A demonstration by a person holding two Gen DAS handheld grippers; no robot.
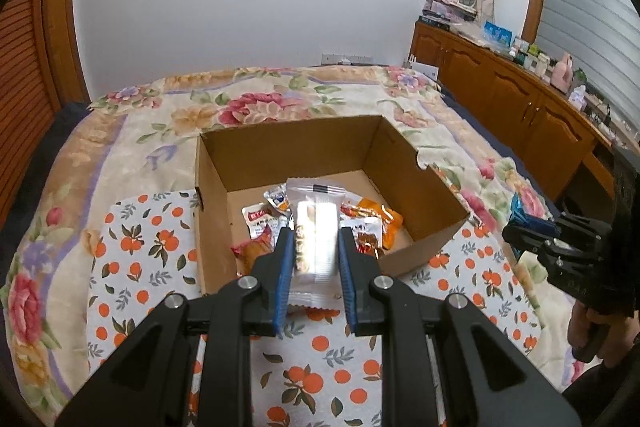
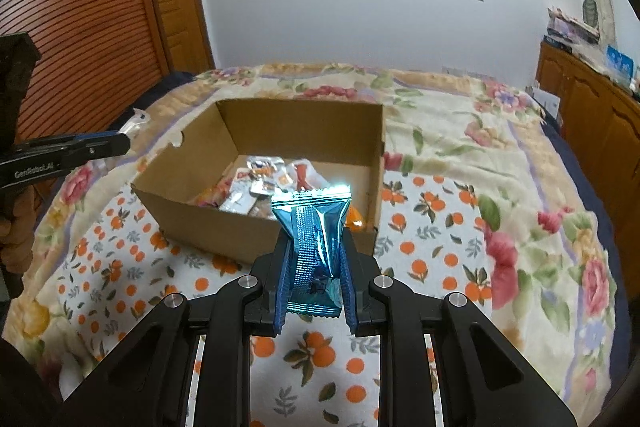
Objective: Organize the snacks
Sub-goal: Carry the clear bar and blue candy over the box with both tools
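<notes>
- L gripper [image 1: 315, 239] is clamping a clear-wrapped snack pack [image 1: 314, 227], pads pressing on both long sides; the pack is sticking out ahead of the fingers, its far end showing over the cardboard box [image 1: 292, 151].
- R gripper [image 2: 316, 247] is pinching a shiny blue foil pack [image 2: 316, 227] in the same way, jaws drawn in tight on it, crimped top edge pointing toward the box.
- Step in hand, judging from this: carrying phase. Both packs are off the orange-print cloth [image 1: 160, 247] and being held in the air, just short of the box's near wall, w/ both grippers tilting downward.
- The box is sitting open-topped on the floral blanket [image 1: 256, 99], partly over the cloth; several loose snack packets [image 1: 372, 223] are already lying on its floor.
- In the left-wrist view the R gripper is showing at the right edge, a hand gripping its handle; the two are well apart, so no clash looks likely.
- Next move prob. calls for: bringing each pack fwd over the near wall, clearing the rim, then opening the fingers above the packets inside.
- Watch: foil is slippery and crumpling in the grip, so it may shift; the clear pack is long and could catch the rim if brought in low.
</notes>
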